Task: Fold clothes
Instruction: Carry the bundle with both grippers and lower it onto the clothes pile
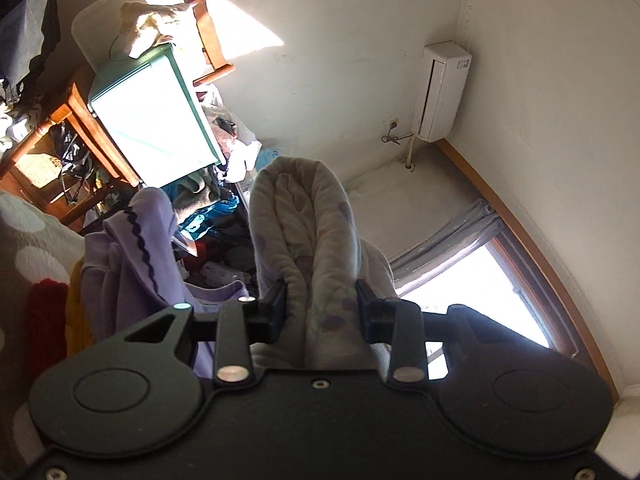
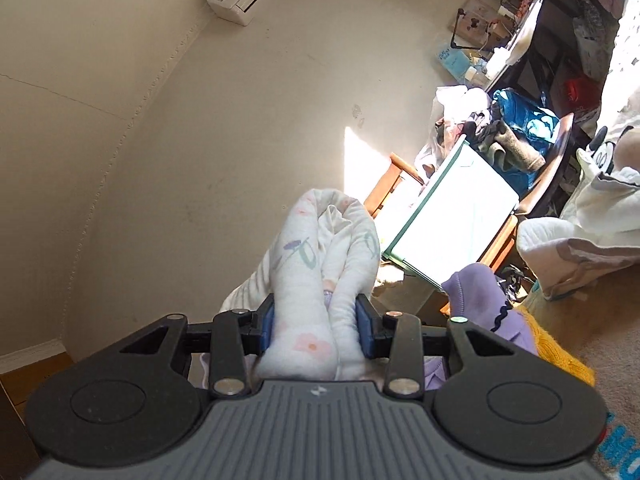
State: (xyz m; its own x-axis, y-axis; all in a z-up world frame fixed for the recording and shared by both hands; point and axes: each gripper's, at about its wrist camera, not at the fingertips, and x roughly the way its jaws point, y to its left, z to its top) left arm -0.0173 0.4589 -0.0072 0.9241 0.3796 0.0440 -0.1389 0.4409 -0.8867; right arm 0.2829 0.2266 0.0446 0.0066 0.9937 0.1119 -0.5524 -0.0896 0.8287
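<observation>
Left claw (image 1: 320,312) clamped partway on a bunched fold of pale flower-printed cotton garment (image 1: 308,216); right claw (image 2: 316,330) likewise clamped on that garment (image 2: 320,248), above the lilac top (image 2: 480,292).

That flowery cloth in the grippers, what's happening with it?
A person is folding clothes with a gripper in each hand. The left gripper is shut on a bunched fold of the flowery cloth, and the right gripper is shut on another bunch of flowery cloth. Both are lifted, facing the wall. A purple garment hangs beside them.
</observation>
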